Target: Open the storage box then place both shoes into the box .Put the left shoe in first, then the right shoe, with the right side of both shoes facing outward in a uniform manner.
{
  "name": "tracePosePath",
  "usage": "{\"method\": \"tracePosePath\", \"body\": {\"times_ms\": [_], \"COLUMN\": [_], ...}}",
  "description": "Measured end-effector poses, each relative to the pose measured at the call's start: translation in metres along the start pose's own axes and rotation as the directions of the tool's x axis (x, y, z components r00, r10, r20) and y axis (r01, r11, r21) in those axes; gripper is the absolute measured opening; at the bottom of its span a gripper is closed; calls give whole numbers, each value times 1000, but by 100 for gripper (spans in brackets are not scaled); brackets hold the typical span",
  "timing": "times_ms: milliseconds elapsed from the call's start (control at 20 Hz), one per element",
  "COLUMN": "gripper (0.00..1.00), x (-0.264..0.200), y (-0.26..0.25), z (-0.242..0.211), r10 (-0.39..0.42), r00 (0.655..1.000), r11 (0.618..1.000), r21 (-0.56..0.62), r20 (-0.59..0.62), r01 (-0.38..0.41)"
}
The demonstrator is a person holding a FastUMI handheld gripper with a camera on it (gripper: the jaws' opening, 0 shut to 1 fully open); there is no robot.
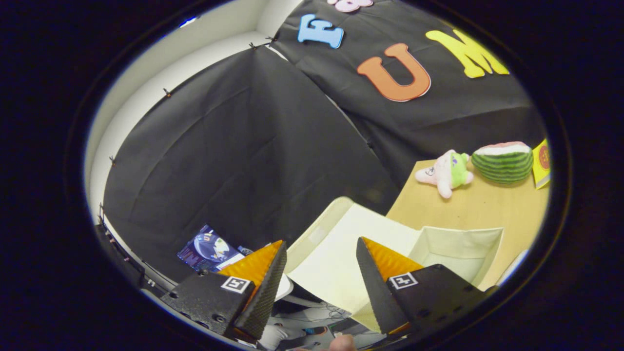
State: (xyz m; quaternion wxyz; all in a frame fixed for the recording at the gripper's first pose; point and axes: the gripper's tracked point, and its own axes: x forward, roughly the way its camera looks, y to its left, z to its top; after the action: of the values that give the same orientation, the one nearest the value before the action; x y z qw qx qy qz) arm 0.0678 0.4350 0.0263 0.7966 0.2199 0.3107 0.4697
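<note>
Just beyond the spread claw [319, 258] lies the open storage box [453, 248].

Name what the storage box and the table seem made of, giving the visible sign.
The storage box, just beyond the open gripper, looks like cream fabric: matte, soft folded walls. The table looks like light wood or laminate: smooth, pale tan, faint grain.
</note>
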Motion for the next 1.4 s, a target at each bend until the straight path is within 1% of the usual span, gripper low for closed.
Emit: {"method": "tracePosePath", "body": {"times_ms": [150,350,450,550,650,750,850,950,1050,1200,1250,1400], "gripper": [88,94,96,96,96,96,96,97,97,97,97,97], "x": [-19,-58,-84,-112,-145,-177,-205,-224,-235,-251,-253,-252], "y": [-24,-53,-71,-94,-127,-165,-204,-243,-277,-320,-333,-354], "z": [-4,-15,-21,-33,-37,-49,-72,-98,-127,-165,-175,-199], "r10": [-73,-165,-213,-281,-382,-484,-573,-634,-660,-677,-672,-644], "r00": [997,986,977,960,924,875,816,759,711,642,627,603], "r11": [995,981,968,946,903,850,801,768,751,724,719,721], "r21": [-59,-101,-128,-168,-213,-247,-262,-240,-197,-163,-146,-109], "r20": [21,31,27,6,1,-13,-73,-150,-243,-360,-394,-471], "r01": [74,168,215,278,374,466,539,594,630,671,679,684]}}
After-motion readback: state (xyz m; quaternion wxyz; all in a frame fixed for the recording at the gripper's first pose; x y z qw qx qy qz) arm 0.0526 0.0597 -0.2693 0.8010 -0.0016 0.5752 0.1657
